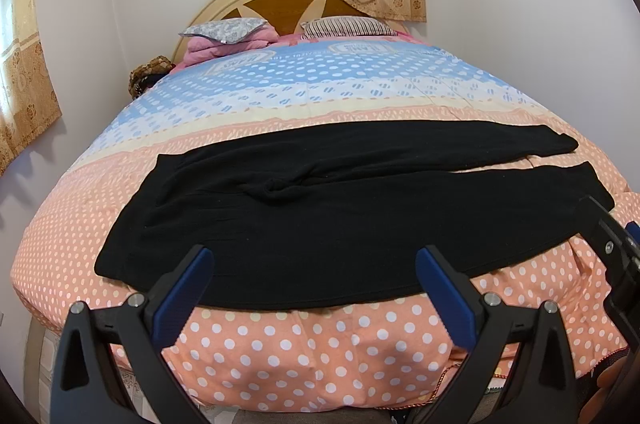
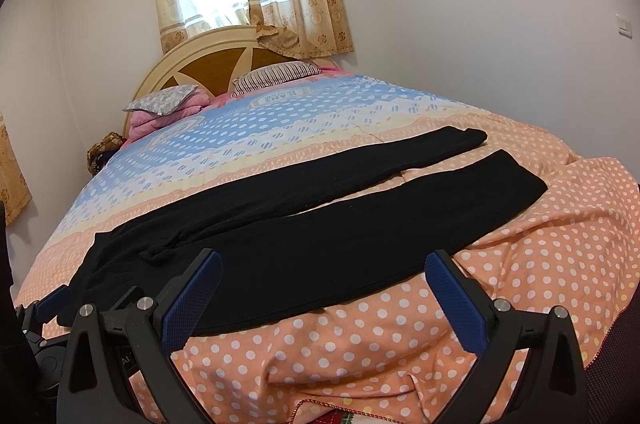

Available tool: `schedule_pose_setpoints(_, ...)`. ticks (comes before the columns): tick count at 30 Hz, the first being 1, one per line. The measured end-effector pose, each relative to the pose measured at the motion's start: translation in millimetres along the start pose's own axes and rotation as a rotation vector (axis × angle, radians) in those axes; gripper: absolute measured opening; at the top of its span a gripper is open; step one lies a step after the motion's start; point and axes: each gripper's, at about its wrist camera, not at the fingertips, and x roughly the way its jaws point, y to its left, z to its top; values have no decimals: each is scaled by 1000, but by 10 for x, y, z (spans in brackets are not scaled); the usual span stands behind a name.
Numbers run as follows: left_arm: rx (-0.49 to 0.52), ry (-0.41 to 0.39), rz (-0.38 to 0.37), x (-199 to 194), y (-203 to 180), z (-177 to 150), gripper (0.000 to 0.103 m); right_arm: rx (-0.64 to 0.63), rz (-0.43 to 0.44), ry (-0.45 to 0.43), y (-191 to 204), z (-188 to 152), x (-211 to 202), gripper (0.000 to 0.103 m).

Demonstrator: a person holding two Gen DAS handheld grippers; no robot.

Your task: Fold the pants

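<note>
**Pants laid out flat, no fold made yet**

You have the black pants (image 1: 320, 208) spread across the near part of the bed (image 1: 304, 356), waistband to the left, both legs running right, with a narrow gap between the legs. Judging by that, nothing is folded yet: every fold of the task is left to do.

Your left gripper (image 1: 314, 288) hangs at the near edge of the pants with its jaws wide apart and nothing between them. Your right gripper (image 2: 322, 290) is likewise spread wide and empty, over the near leg.

The left view shows the waistband corners clearly; the right view shows the two leg ends (image 2: 516, 176) and the quilt bunching at the bed's right side.
</note>
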Motion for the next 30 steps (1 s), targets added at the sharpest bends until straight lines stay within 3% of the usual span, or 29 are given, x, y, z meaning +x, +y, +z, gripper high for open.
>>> schedule_pose_setpoints(30,-21,39,-14,131,51,-22,103,4,1,21,-18,-29,83,102)
